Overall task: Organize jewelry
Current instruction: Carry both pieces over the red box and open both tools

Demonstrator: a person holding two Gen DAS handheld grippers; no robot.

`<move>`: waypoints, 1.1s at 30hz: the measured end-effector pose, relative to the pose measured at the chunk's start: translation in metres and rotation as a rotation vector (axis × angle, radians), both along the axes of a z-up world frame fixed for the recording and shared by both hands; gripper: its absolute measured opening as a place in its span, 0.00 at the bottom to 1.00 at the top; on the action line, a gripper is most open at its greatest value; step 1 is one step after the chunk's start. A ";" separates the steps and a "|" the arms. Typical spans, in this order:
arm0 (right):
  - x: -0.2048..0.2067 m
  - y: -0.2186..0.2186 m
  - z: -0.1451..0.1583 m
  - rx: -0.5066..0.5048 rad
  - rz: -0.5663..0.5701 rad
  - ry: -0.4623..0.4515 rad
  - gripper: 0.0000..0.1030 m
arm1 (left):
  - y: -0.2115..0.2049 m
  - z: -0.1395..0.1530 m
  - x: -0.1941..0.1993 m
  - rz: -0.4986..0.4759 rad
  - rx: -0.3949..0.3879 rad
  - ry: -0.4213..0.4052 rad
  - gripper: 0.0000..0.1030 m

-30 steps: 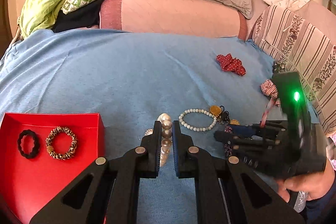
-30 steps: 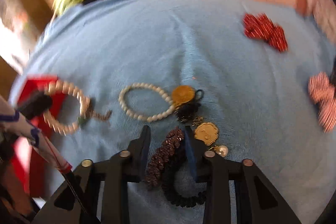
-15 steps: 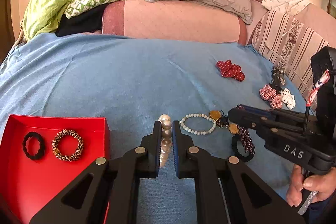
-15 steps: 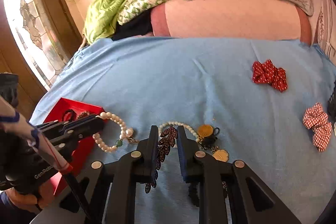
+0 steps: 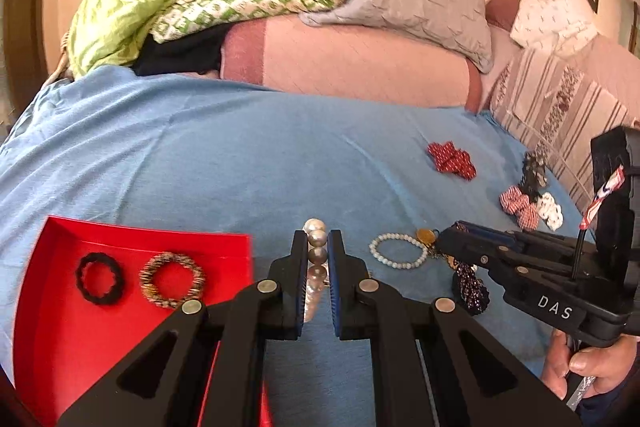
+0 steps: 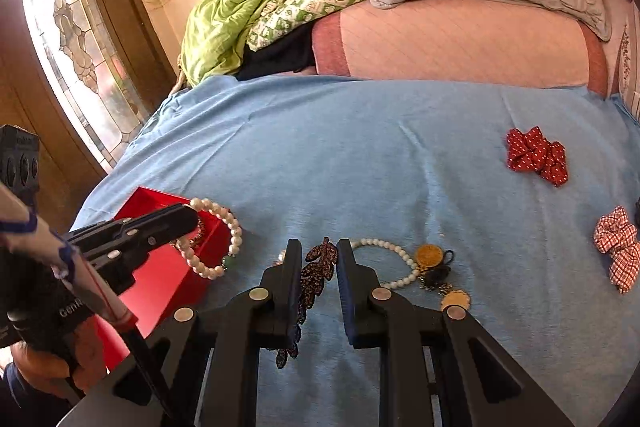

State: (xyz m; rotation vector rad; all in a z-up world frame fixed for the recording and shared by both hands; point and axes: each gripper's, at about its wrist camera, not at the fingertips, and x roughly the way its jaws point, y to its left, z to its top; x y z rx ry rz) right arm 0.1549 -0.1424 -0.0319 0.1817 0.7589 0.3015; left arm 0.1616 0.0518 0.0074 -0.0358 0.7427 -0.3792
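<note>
On the left of the blue bed cover (image 5: 180, 155) lies the red tray (image 5: 44, 307), already holding a black hair tie (image 5: 98, 279) and a patterned bracelet (image 5: 172, 279). The left tongs (image 5: 318, 251) are clamped on a pearl bracelet (image 6: 218, 239), which hangs over the tray's near right corner, so the left hand looks nearer the drop, the tray just left of its tips. Further right, the right tongs (image 6: 318, 259) are closed on a dark leaf-shaped bracelet (image 6: 314, 275), its long axis running along the fingers and trailing toward the camera. A white bead bracelet (image 5: 396, 251) and gold charms (image 6: 430, 255) rest on the bed beyond. "DAS" reads on the right tool; "Gen" shows partly on the left one.
</note>
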 end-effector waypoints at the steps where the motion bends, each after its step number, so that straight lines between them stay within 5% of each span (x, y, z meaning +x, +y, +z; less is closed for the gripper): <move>1: 0.000 0.003 0.001 0.004 0.003 -0.002 0.18 | 0.005 0.002 0.000 0.008 -0.003 -0.004 0.09; 18: 0.005 0.108 0.006 0.105 0.201 0.029 0.18 | 0.118 -0.012 -0.002 0.196 0.009 0.052 0.09; 33: 0.035 0.191 -0.035 0.067 0.314 0.154 0.18 | 0.178 -0.042 0.008 0.338 -0.017 0.184 0.09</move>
